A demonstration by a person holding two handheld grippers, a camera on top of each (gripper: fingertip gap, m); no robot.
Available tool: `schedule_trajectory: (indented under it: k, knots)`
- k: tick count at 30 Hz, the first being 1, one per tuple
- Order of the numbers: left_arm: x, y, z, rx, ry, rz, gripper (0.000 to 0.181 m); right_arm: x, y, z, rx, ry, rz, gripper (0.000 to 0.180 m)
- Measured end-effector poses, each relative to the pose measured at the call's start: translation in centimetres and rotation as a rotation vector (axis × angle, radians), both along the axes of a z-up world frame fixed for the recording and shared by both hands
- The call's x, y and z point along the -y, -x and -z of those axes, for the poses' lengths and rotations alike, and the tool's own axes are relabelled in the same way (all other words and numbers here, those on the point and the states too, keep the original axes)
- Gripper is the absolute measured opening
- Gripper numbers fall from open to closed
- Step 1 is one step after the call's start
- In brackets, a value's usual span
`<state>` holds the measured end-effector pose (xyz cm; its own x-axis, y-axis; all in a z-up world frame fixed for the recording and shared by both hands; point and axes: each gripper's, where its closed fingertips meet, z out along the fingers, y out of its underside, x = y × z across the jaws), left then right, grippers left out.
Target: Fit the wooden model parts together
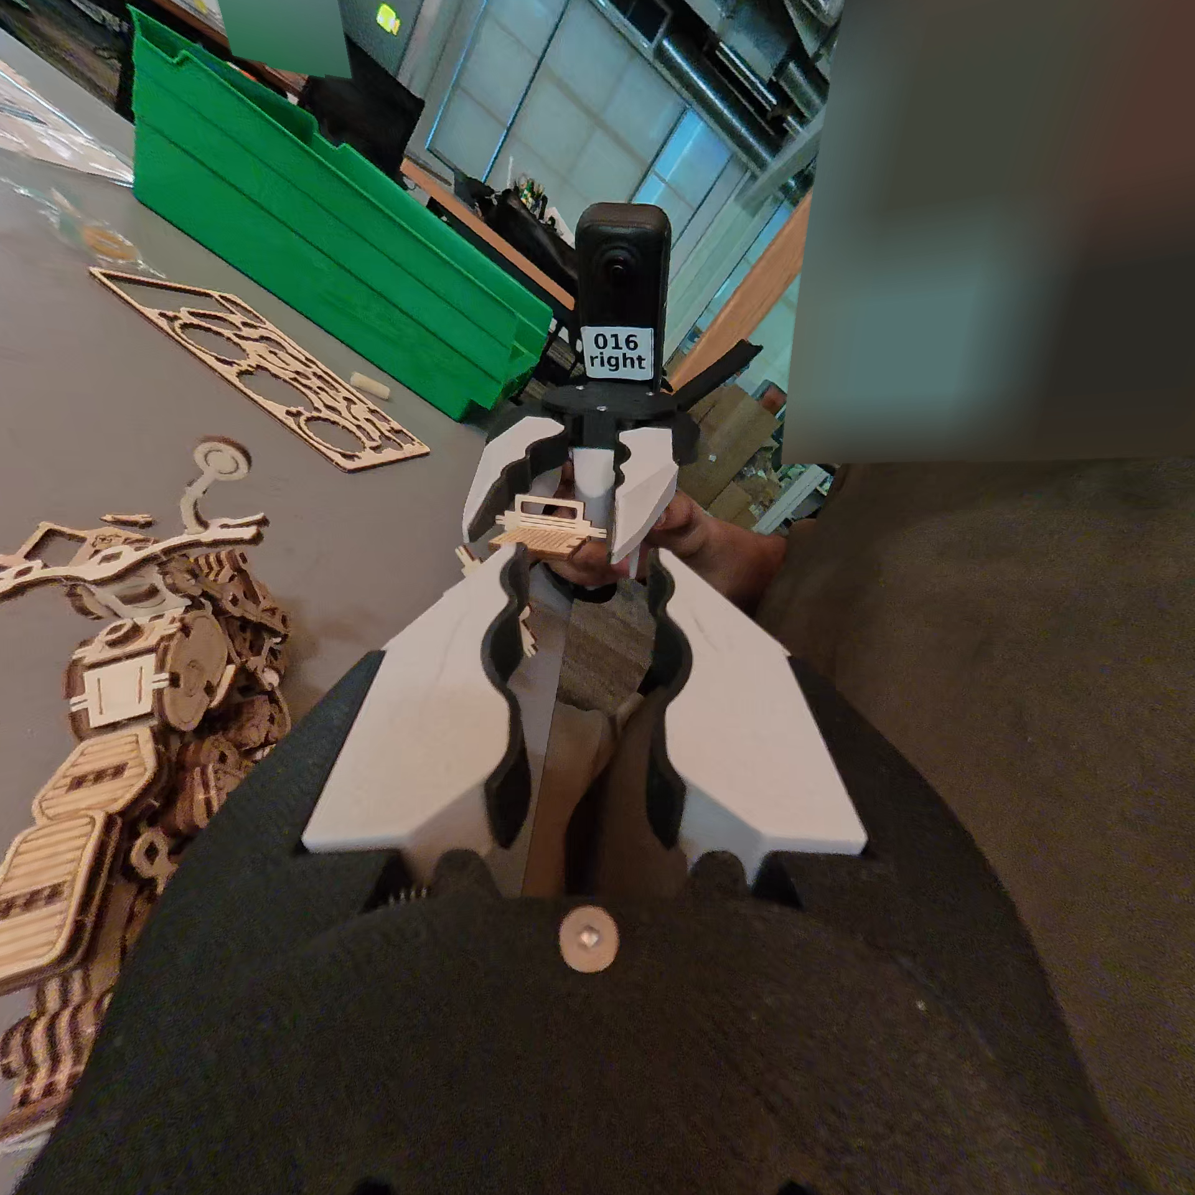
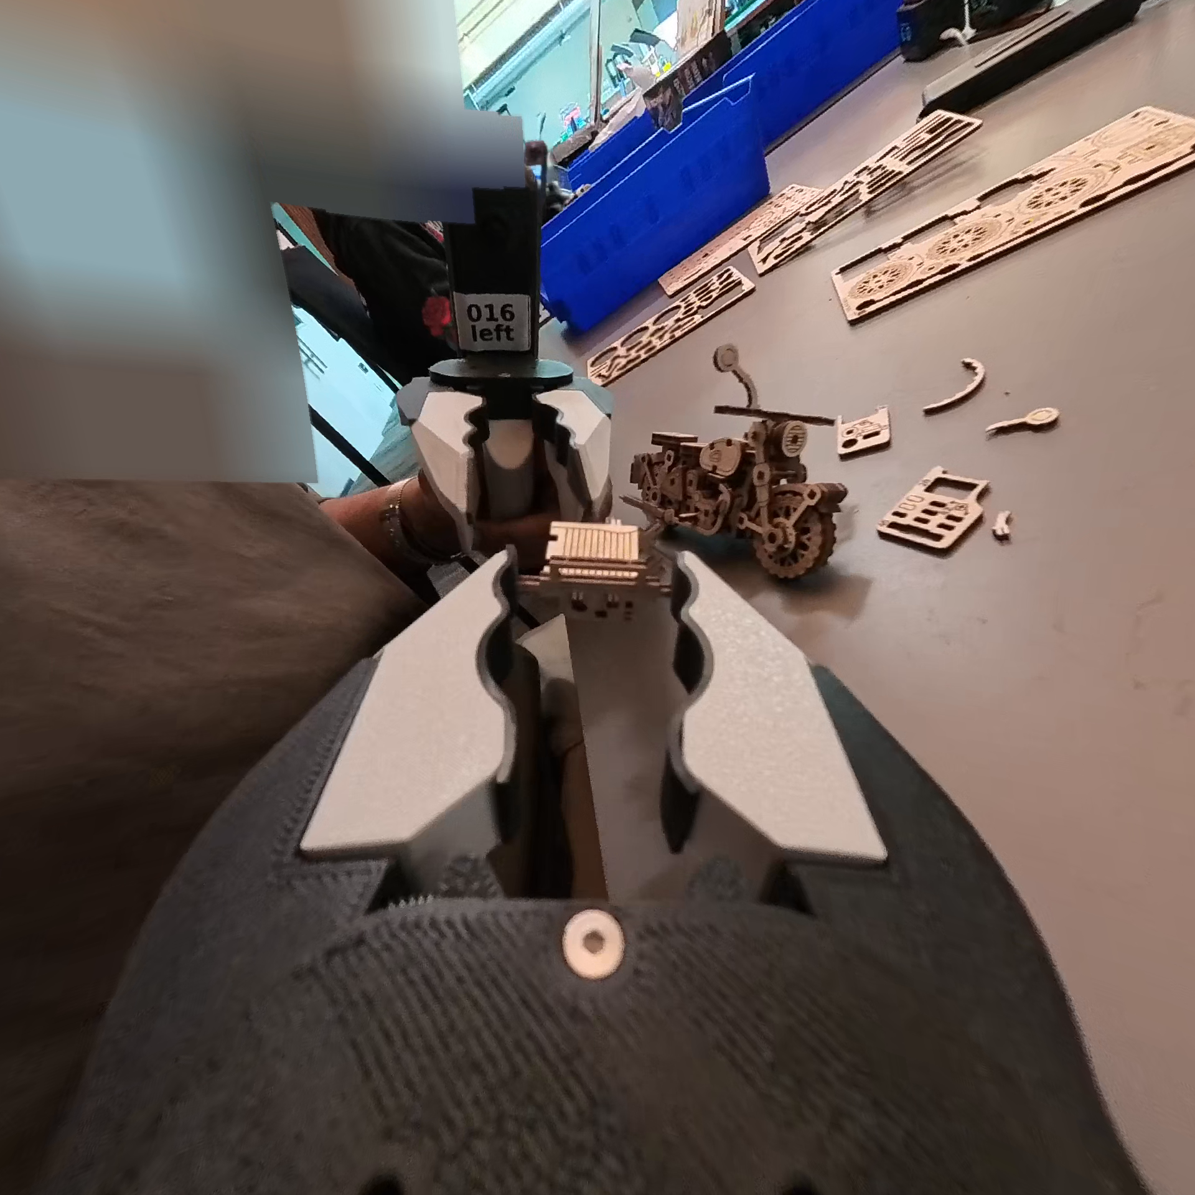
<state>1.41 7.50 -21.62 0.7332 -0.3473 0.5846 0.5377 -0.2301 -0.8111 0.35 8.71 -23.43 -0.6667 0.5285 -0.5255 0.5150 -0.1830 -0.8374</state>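
Note:
My right gripper (image 2: 595, 572) is shut on a small slatted wooden box part (image 2: 598, 549), held up in the air. In the left wrist view this gripper (image 1: 546, 546) faces the camera with the part (image 1: 549, 520) between its fingertips. My left gripper (image 1: 585, 575) is open, its tips just below and in front of that part. It also shows in the right wrist view (image 2: 530, 517), close behind the part. A tiny wooden bit (image 1: 527, 637) sits at the left finger's inner pad; I cannot tell what holds it. The wooden motorcycle model (image 2: 731, 478) stands on the grey table (image 2: 970, 646).
The motorcycle (image 1: 142, 646) lies close on the left. A punched-out wooden sheet (image 1: 258, 362) and a green bin (image 1: 323, 226) are behind it. Blue bins (image 2: 653, 213), several part sheets (image 2: 1009, 213) and loose wooden pieces (image 2: 931, 511) lie beyond. A person's lap is below the grippers. My two grippers' fingertips are within a few centimetres of each other.

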Motion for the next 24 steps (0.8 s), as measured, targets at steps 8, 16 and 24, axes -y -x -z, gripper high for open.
schedule_trajectory:
  k: [8,16,24]
  knots:
    - [0.12,0.50,-0.24,0.016,-0.012,-0.016,0.035,-0.40,0.39,0.06,0.013,0.021,0.014,0.047]
    - [0.13,0.67,-0.41,0.034,-0.019,-0.018,0.035,-0.59,0.49,0.00,0.016,0.032,0.020,0.047]
    - [0.12,0.59,-0.43,0.036,-0.020,-0.017,0.035,-0.42,0.35,-0.10,0.017,0.041,0.014,0.047]
